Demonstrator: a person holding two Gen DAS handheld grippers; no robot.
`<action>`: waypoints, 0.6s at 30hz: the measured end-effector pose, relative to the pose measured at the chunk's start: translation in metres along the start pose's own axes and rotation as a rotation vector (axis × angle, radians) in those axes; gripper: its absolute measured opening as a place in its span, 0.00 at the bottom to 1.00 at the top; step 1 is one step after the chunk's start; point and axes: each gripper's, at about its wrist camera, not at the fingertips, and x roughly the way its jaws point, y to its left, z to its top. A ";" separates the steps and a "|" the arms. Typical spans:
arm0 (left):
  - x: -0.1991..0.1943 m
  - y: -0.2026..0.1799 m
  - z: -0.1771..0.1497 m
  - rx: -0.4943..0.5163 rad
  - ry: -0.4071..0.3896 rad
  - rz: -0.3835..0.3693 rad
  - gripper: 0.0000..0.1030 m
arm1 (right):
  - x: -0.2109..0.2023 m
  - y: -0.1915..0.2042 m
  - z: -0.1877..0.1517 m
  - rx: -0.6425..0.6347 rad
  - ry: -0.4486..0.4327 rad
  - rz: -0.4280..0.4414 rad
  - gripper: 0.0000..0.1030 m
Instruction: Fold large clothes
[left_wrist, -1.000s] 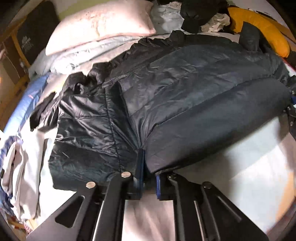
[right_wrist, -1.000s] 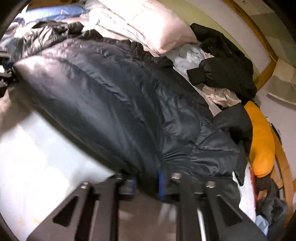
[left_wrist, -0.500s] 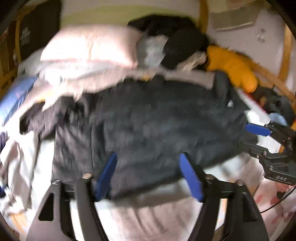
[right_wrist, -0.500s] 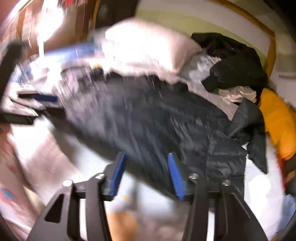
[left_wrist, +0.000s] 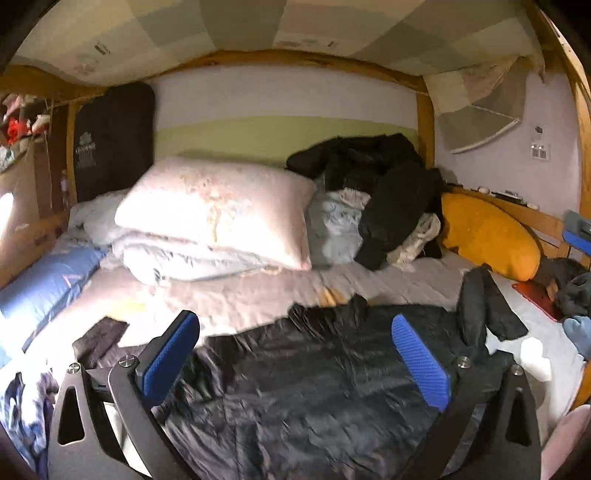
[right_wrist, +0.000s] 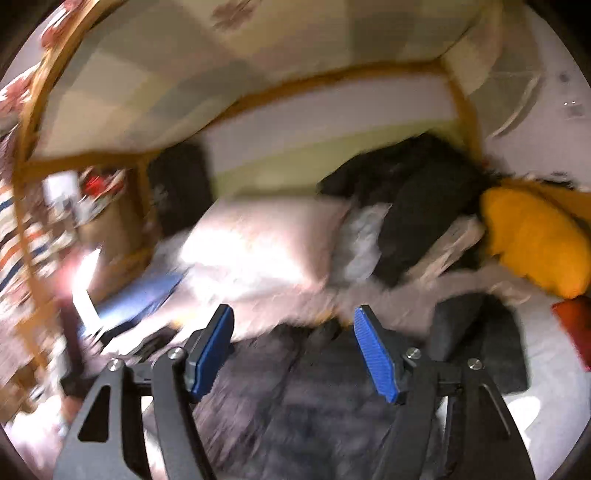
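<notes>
- Dark navy quilted puffer jacket (left_wrist: 314, 387) lies flat on the pale bed sheet (left_wrist: 258, 295), spread wide below me, shiny fabric wrinkled, one sleeve (left_wrist: 476, 306) sticking up at the right edge.
- My left gripper (left_wrist: 295, 354): blue pads have just been opening, now spread wide, nothing between them, jacket lies beneath.
- My right gripper (right_wrist: 293, 350): jaws also just been opening, apart, empty; view blurred.
- Pink pillow (left_wrist: 221, 210) and orange cushion (left_wrist: 487, 236) beyond the jacket.
</notes>
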 end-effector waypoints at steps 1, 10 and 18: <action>-0.001 0.003 -0.002 -0.001 -0.016 0.030 1.00 | 0.009 -0.007 0.001 0.002 -0.021 -0.046 0.64; 0.044 0.036 -0.040 -0.017 0.085 0.030 1.00 | 0.128 -0.128 -0.053 0.152 0.344 -0.270 0.44; 0.075 0.063 -0.065 -0.138 0.199 0.038 1.00 | 0.170 -0.224 -0.108 0.466 0.526 -0.329 0.45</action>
